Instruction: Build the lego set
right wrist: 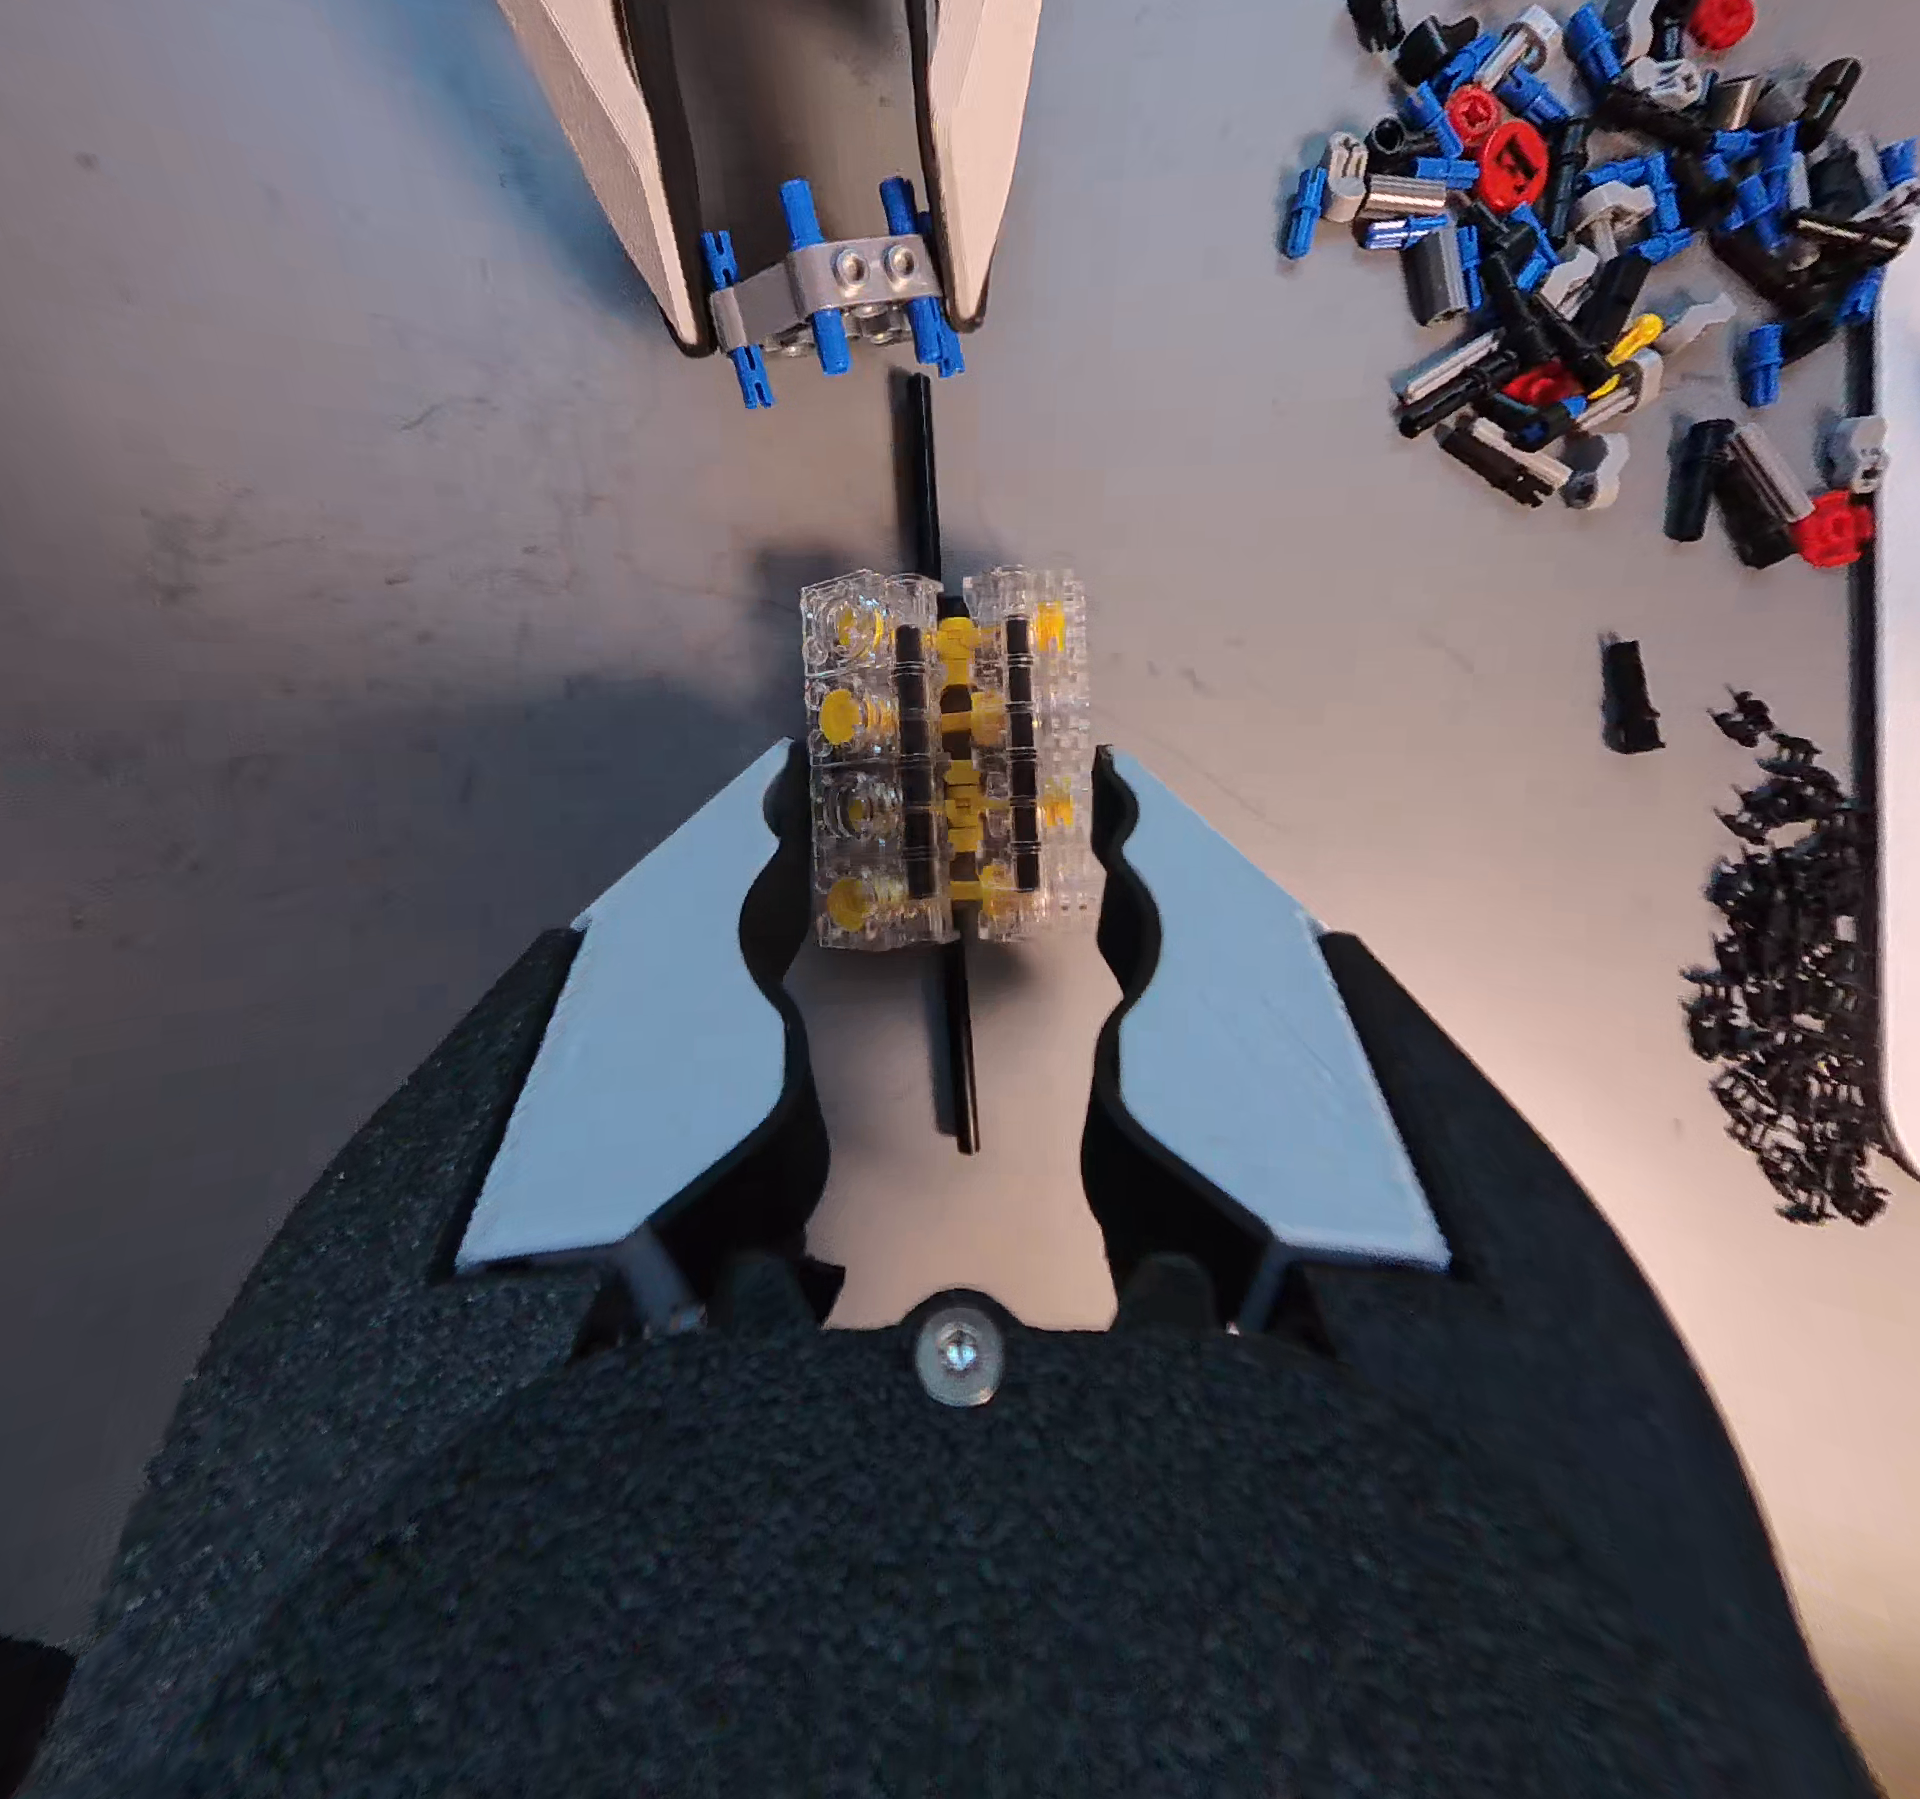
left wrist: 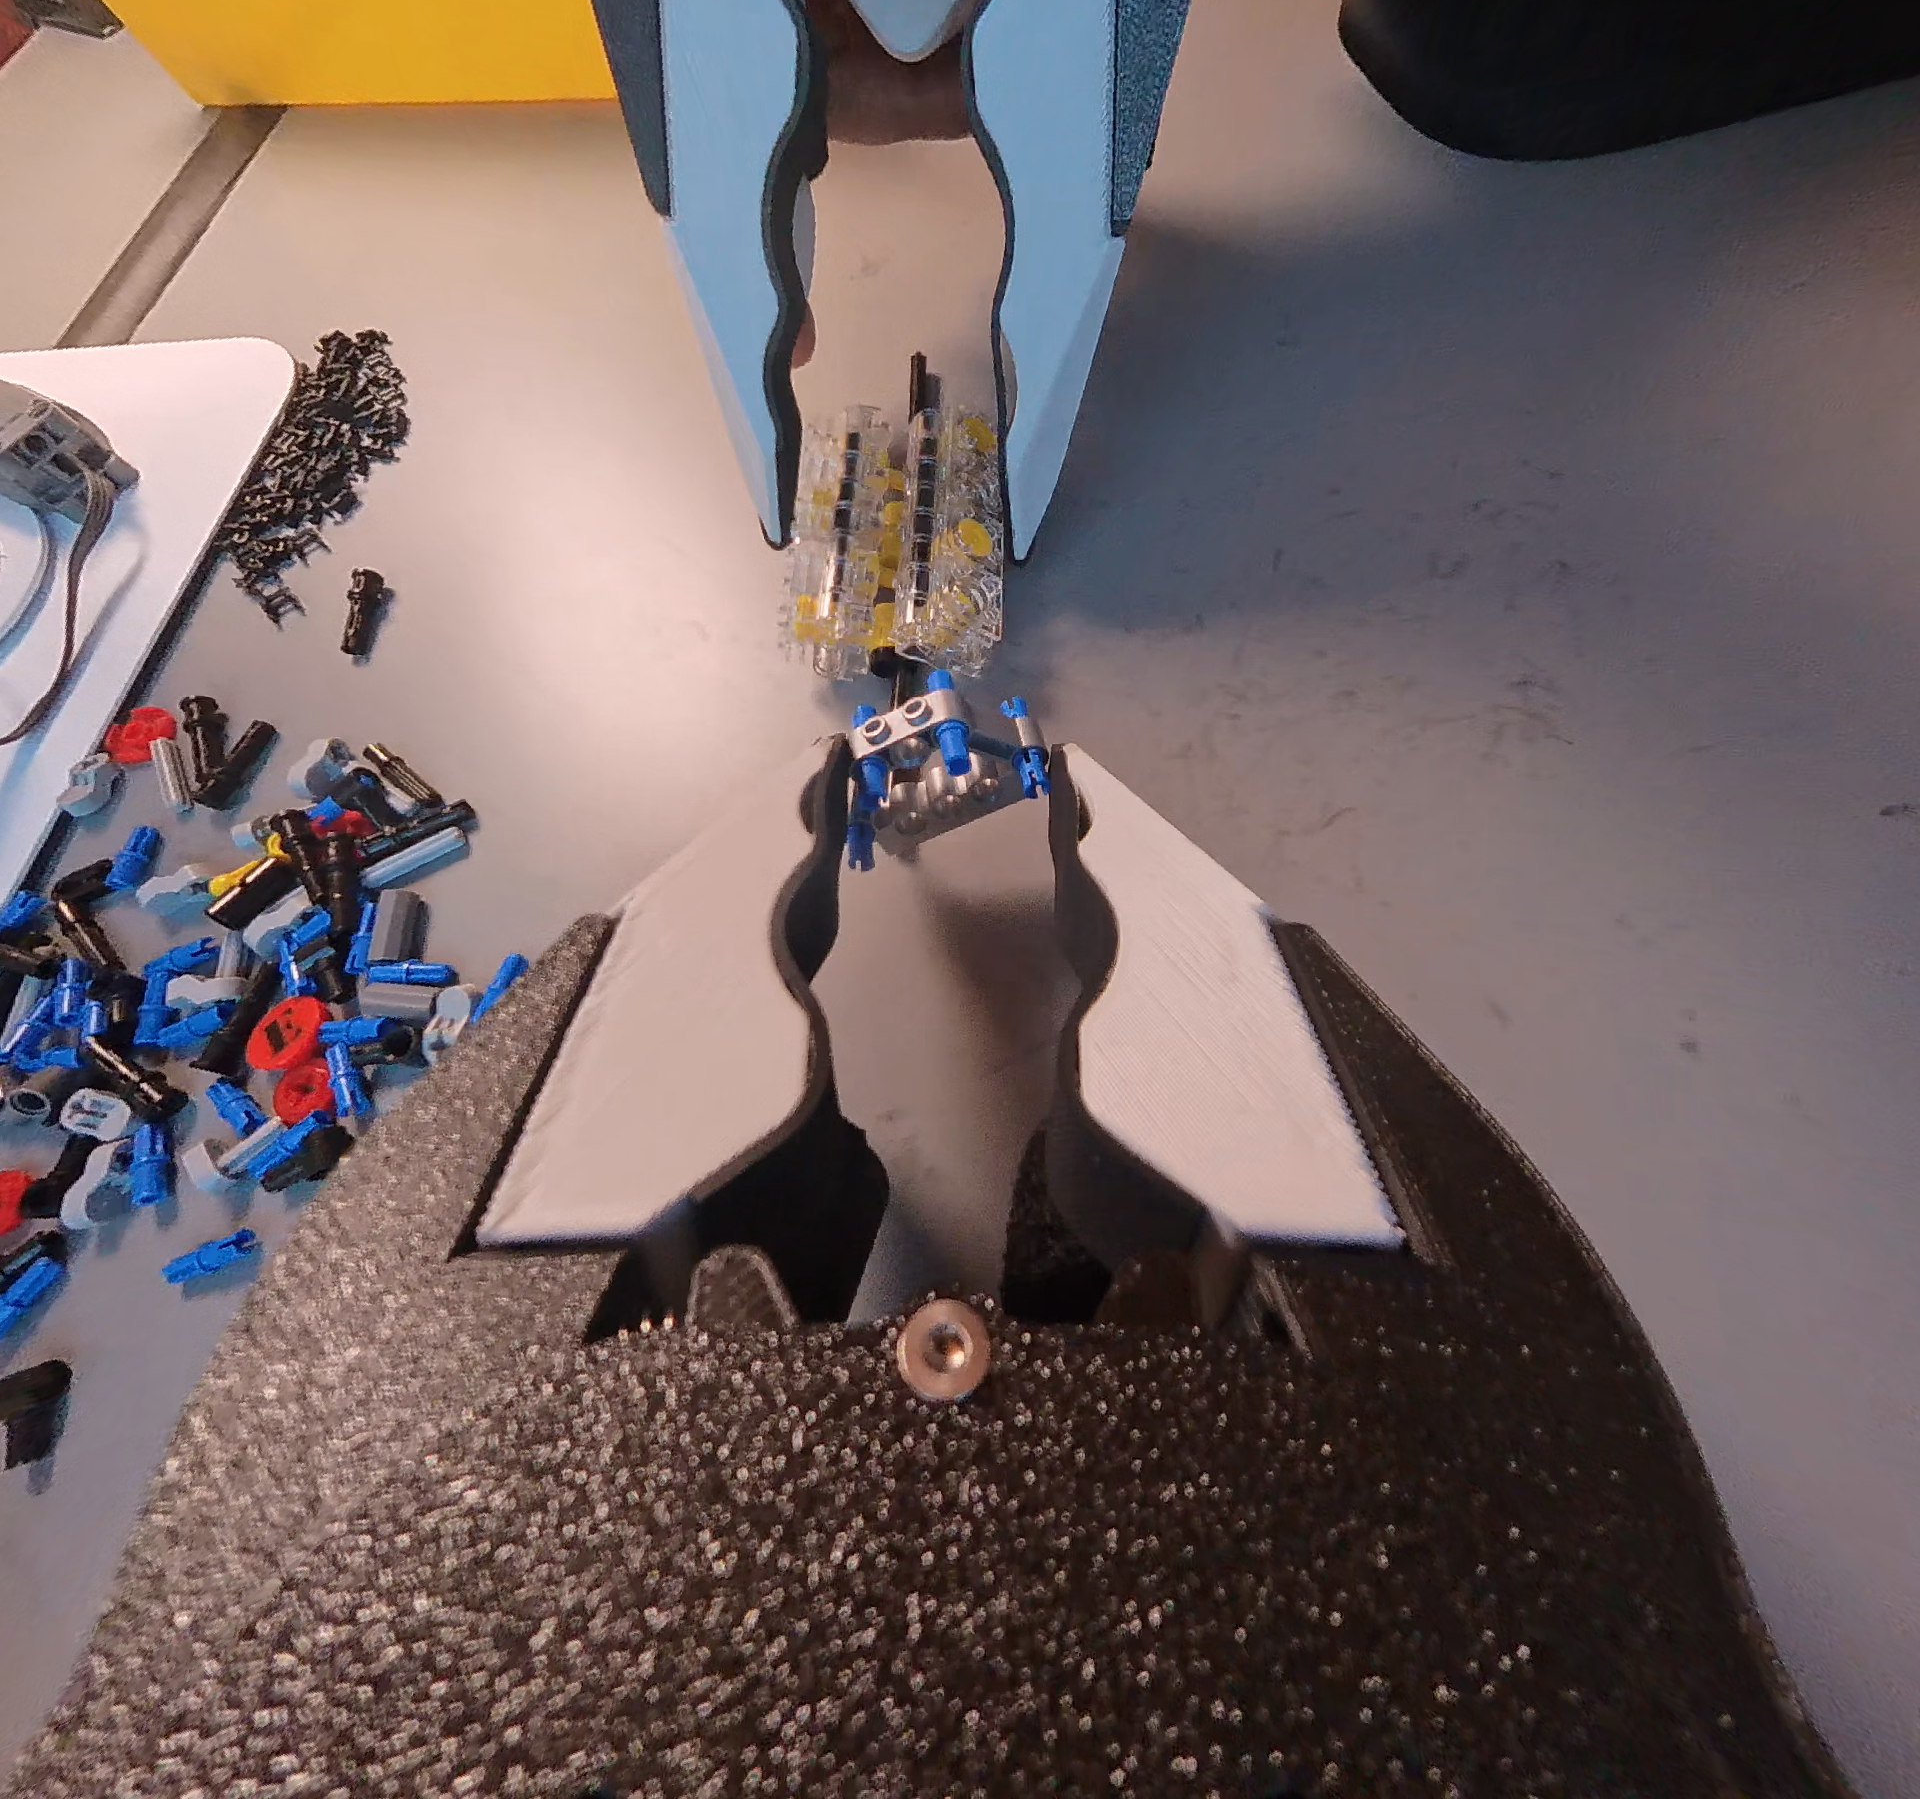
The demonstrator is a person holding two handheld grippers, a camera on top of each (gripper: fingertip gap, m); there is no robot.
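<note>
Grey counter [left wrist: 1455, 606]. Left: heap of loose blue, black, grey and red building pins [left wrist: 208, 970]. Centre: left tongs [left wrist: 940, 773] closed on a grey beam with blue pins [left wrist: 920, 747]; facing it, right tongs [right wrist: 951, 762] clamped on a transparent engine block with yellow pistons [right wrist: 940, 762], threaded on a black axle [right wrist: 920, 461] pointing at the beam.

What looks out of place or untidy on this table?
Small plastic parts lie scattered loose, with a heap of tiny black pins beside them. The clear block and grey piece sit straight in the grippers.
</note>
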